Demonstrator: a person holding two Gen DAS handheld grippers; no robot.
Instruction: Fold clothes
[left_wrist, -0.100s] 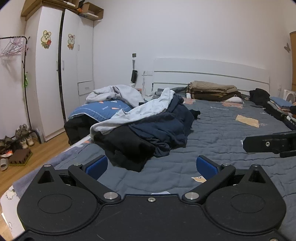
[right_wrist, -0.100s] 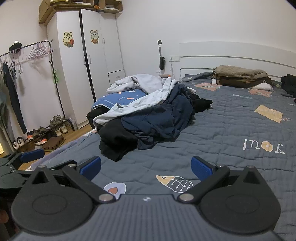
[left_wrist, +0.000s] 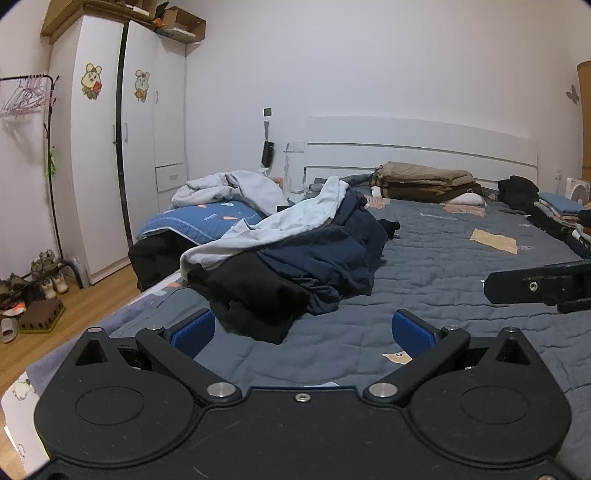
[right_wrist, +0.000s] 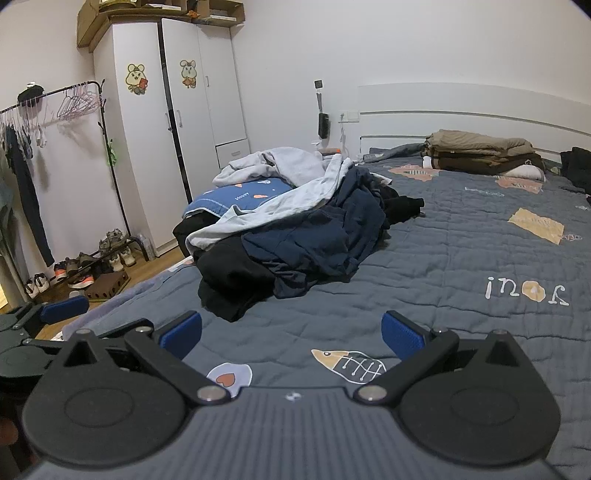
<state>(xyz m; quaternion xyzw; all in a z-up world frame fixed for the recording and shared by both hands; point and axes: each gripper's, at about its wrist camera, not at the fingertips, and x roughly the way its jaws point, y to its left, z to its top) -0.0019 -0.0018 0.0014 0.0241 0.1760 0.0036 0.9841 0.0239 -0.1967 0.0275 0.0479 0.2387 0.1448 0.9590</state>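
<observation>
On the bed, a heap of clothes lies ahead of both claws. Left claw and right claw stand wide apart, empty. The fabric looks soft, limp and light; grip the black garment at a hem edge.

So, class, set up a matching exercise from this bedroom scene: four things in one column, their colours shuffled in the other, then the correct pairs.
Things:
1. wardrobe
2. folded stack by the headboard
3. garment at the front of the pile
4. bed cover

Colours:
A. black
B. grey with patches
C. white
D. tan and brown

Pairs: 1-C, 2-D, 3-A, 4-B
</observation>
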